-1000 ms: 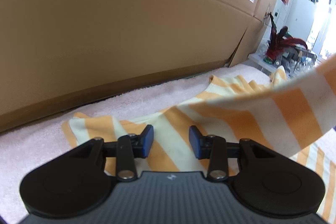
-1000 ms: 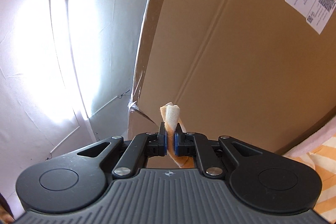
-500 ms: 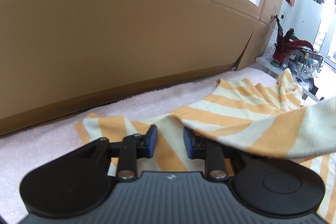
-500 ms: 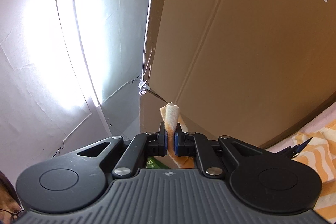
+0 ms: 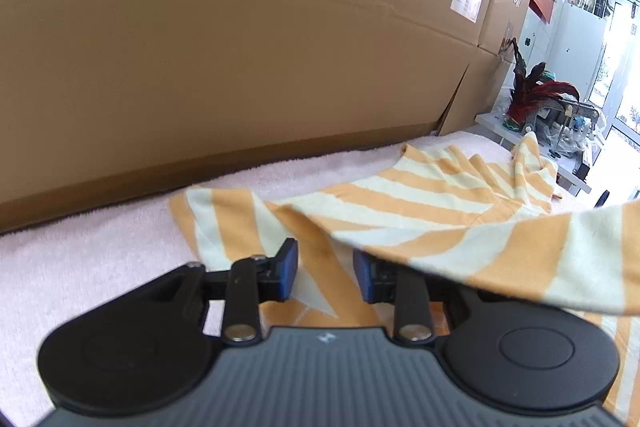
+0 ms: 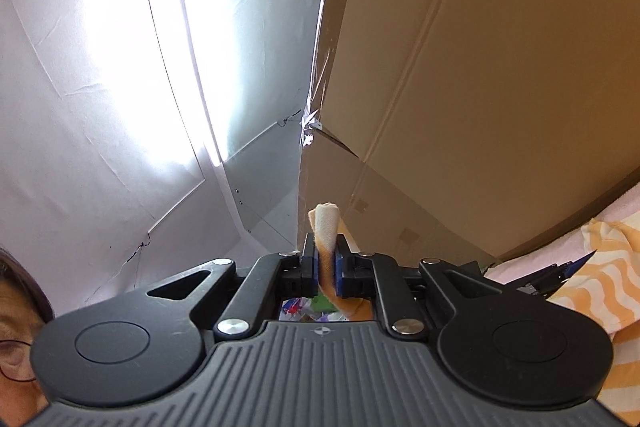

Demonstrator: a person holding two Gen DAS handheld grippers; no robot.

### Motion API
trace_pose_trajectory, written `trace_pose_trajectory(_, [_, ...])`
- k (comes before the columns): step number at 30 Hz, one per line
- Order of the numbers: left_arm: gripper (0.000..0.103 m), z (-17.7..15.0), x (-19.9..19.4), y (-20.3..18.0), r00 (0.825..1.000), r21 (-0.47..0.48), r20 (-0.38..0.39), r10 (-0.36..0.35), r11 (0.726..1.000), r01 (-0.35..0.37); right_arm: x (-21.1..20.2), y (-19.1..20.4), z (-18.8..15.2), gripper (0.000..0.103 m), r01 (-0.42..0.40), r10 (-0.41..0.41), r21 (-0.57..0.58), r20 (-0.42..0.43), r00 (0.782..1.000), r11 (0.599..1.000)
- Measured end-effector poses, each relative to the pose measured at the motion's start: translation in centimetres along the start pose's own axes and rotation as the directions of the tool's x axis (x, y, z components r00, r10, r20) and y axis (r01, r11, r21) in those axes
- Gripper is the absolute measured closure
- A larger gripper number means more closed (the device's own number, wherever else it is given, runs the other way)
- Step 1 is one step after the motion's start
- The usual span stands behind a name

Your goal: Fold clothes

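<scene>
Left gripper [image 5: 325, 270]: hovered low over the cloth, blue pads spread apart, nothing between them.
Right gripper [image 6: 324, 271]: held high, pads pressed together on a bunched edge of the garment, a cream tip poking up between them.
Striped garment [image 5: 404, 203]: orange and cream, lay spread on the pink towel [image 5: 80, 267]; one part was lifted and stretched across the right of the left wrist view, draping over the left gripper's right finger.
Cardboard box [image 5: 240, 47]: big, stood just behind the towel, white label on its face.
Right wrist view: white wall [image 6: 120, 87], box edge, part of a face with glasses [image 6: 16, 339] at lower left.
</scene>
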State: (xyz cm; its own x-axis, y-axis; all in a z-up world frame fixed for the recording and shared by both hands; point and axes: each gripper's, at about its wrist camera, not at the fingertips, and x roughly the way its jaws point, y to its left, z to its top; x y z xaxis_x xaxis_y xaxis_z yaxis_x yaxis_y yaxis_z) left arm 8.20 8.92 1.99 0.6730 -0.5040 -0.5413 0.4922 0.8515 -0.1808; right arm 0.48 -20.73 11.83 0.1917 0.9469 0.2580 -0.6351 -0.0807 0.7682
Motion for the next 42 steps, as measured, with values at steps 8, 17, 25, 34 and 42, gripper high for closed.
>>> trace_pose_trajectory(8, [0.063,-1.4,-1.0,-1.2,1.0,0.002,-0.002,-0.02,1.0,0.02,-0.9,-1.0,-2.5,0.093,0.006,-0.004,0.021,-0.065,0.998,1.0])
trace_pose_trajectory(17, [0.058,-2.4,-2.1,-1.7,1.0,-0.013,-0.003,-0.025,1.0,0.025,-4.0,-3.0,-5.6,0.092,0.032,-0.024,0.053,-0.138,0.99,0.998])
trace_pose_trajectory(25, [0.055,-2.9,-2.2,-1.9,1.0,-0.013,-0.01,0.005,1.0,-0.005,-4.4,-2.8,-8.2,0.091,0.159,-0.167,-0.054,-0.233,0.958,0.986])
trace_pose_trajectory(34, [0.053,-2.9,-2.6,-1.4,0.999,-0.02,-0.006,0.049,0.999,-0.049,-4.5,-3.7,-10.6,0.089,0.167,-0.171,-0.039,-0.27,0.947,0.985])
trace_pose_trajectory(42, [0.05,-2.8,-2.8,-1.1,0.999,-0.032,-0.005,0.051,0.998,-0.052,-5.4,-2.5,-13.4,0.071,0.296,-0.395,-0.283,-0.416,0.819,0.912])
